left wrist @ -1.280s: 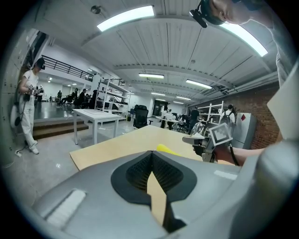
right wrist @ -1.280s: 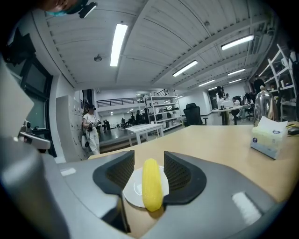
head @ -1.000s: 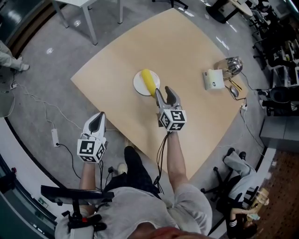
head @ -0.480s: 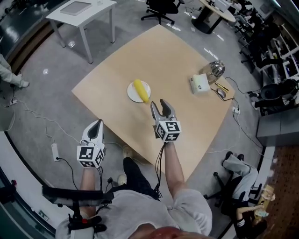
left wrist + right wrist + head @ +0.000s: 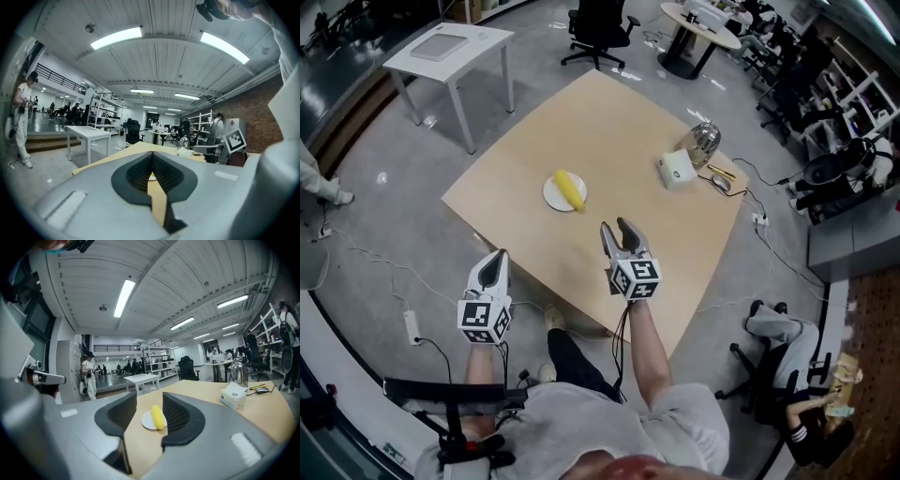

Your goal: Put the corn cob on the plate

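Observation:
A yellow corn cob (image 5: 570,189) lies on a small white plate (image 5: 551,197) in the left half of the tan table (image 5: 619,122). My right gripper (image 5: 615,228) hovers over the table's near part, well short of the plate, and points at it. It is open with nothing between the fingers, and its jaws have just been closing a little. In the right gripper view the corn cob (image 5: 158,417) and plate (image 5: 147,421) show between the jaws of the right gripper (image 5: 149,401). My left gripper (image 5: 497,255) is shut and empty, off the table's near left edge above the floor. In its own view the left gripper (image 5: 152,157) has its pads together.
A white tissue box (image 5: 676,170), a metal kettle (image 5: 703,141) and a mouse (image 5: 719,180) stand at the table's far right. A white side table (image 5: 450,45) and an office chair (image 5: 598,23) stand beyond. Cables (image 5: 412,323) lie on the floor at left.
Both grippers have drawn back toward me and risen. The right gripper, beside the plate a second ago, now has bare table between it and the plate. The corn stayed on the plate.

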`<state>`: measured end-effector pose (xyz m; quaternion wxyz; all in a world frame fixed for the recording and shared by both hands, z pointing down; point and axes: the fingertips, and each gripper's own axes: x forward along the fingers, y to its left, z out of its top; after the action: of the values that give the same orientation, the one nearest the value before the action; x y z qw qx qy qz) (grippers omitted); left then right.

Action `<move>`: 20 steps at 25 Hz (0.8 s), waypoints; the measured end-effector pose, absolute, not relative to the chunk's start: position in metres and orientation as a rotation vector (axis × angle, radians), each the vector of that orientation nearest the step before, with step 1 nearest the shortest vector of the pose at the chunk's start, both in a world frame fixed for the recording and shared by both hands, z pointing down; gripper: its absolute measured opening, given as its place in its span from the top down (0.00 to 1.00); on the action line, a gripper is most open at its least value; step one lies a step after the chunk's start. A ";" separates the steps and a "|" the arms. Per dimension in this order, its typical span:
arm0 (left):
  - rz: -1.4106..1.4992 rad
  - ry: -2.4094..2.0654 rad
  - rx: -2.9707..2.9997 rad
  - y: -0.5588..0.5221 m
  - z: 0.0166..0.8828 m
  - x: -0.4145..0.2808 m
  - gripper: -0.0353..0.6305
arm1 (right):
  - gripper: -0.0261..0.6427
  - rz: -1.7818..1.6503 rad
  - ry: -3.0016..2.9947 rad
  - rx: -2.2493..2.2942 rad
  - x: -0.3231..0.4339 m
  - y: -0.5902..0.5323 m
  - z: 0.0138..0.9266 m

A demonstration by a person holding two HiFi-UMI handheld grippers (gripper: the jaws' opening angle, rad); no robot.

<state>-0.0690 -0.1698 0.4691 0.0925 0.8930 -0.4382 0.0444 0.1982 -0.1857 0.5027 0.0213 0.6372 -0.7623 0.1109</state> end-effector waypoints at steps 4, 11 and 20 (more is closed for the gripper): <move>0.119 -1.280 2.679 -0.161 0.462 -0.064 0.92 | 0.69 0.343 -2.355 2.003 0.200 -0.168 0.498; 0.092 -1.245 2.723 -0.122 0.443 -0.061 0.92 | 0.69 0.325 -2.359 2.038 0.198 -0.117 0.477; 0.088 -1.203 2.776 -0.089 0.435 -0.062 0.92 | 0.71 0.308 -2.339 2.095 0.198 -0.070 0.468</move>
<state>-0.0624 -0.0888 0.4346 0.0575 0.9156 -0.3968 0.0289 0.1982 -0.0699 0.4682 -0.0069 0.6640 -0.7414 0.0975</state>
